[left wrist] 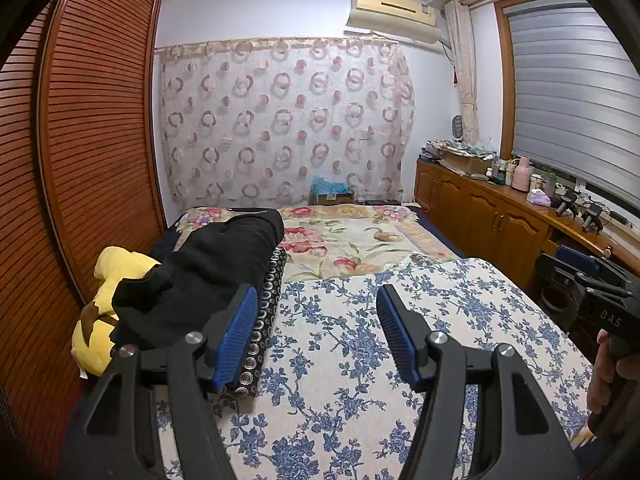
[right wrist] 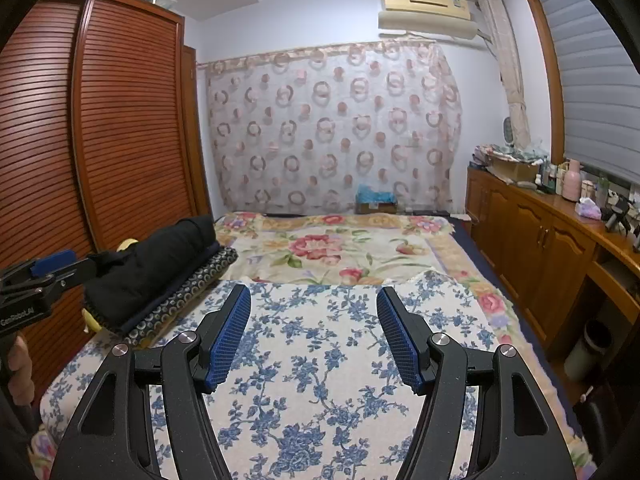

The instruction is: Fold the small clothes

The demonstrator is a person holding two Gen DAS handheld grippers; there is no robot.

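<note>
Black clothes (left wrist: 208, 276) lie piled at the frame's left on the bed (left wrist: 340, 340). Both tongs, left (left wrist: 316, 332) and right (right wrist: 314, 332), hover open, empty. Starting step, probably: reach left, grab 1 garment.

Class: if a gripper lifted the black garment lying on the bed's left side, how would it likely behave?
The black garment would probably sag, since it lies in soft folds. It seems bulky, so likely heavy enough to slip from a small pinch.
</note>
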